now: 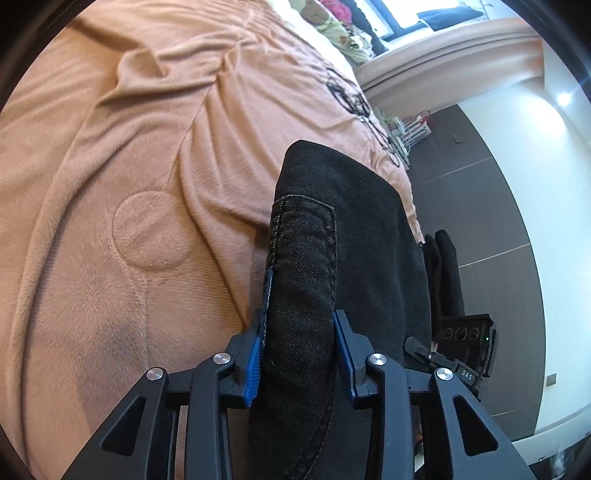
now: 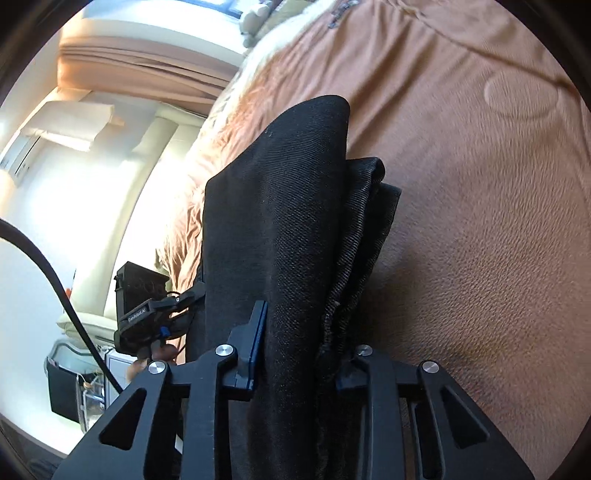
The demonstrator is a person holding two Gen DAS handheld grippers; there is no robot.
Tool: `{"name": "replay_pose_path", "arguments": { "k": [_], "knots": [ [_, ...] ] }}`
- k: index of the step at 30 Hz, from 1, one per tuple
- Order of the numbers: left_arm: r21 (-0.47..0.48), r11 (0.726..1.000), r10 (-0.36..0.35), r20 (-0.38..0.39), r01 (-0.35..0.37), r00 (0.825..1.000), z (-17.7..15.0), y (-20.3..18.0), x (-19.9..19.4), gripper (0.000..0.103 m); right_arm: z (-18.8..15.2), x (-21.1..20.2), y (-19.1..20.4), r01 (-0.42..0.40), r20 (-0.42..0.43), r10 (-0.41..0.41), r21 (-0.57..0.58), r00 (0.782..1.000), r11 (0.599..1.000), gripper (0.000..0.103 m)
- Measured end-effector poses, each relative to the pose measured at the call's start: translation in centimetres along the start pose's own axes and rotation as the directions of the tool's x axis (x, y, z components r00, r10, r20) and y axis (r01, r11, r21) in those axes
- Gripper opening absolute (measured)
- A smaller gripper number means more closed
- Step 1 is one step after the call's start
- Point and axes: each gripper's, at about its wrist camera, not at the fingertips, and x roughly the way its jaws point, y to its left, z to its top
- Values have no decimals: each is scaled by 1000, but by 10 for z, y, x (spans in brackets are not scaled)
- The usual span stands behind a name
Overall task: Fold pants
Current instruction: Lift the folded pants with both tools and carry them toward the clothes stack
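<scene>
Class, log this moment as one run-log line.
step: folding | left gripper: shut on pants | right gripper: shut on pants | under: blanket

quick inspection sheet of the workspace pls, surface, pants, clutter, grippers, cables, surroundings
Surface: bed with a wrinkled orange-brown blanket, round embossed patch on it.
Job's things: black pants, bunched in thick folds, held up over the blanket by both ends; stitched pocket seam visible in the left wrist view.
Clutter: pillows or soft items at the far end of the bed; dark markings on the blanket there, too small to tell.
Grippers: left hand-held gripper shut on the pants; right hand-held gripper shut on the pants.
Cables: one black cable at the left of the right wrist view.
Surroundings: dark floor, white wall, bright window.
</scene>
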Motion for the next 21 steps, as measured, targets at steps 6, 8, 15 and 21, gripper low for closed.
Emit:
{"name": "replay_pose_path", "arguments": {
  "k": [6,8,15,21],
  "knots": [
    [38,999,-3,33,2,999,-7,-16,-17,35,-9,-8,21,-3,36,6,-68,999,998,24],
    [51,999,-5,46,3,999,-9,-22,-22,35,-11,-10,26,-5,47,9,-86,999,996,23],
    [90,995,-40,76,33,996,-17,-52,-32,35,-26,-26,39,-17,111,35,-155,993,988,22],
    [137,989,-73,88,61,993,-28,-84,-35,35,-37,-52,46,0,178,36,-202,983,979,22]
  ]
}}
